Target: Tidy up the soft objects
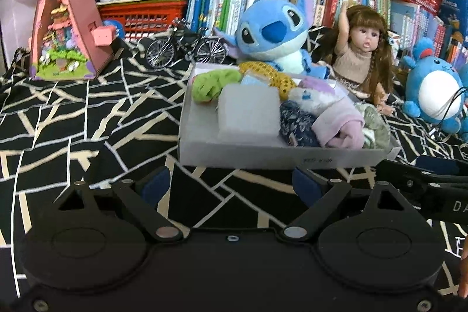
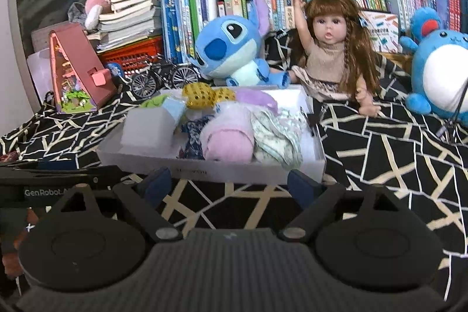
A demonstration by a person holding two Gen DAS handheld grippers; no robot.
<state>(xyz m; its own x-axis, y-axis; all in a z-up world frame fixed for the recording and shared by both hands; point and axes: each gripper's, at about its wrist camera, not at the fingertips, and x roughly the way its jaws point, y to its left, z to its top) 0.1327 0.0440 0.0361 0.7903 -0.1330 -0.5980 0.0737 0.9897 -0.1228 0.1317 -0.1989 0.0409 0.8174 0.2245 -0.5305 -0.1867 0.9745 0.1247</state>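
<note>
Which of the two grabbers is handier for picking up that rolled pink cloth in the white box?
Probably the right gripper. In its view the pink cloth lies almost straight ahead, at the near edge of the white box. For the left gripper, the cloth sits off to its right. Both are open and empty.

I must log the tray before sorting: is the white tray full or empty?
Full. The tray holds a heap of soft things: a pink cloth, a white block and a yellow knit piece, some rising above its rim.
</note>
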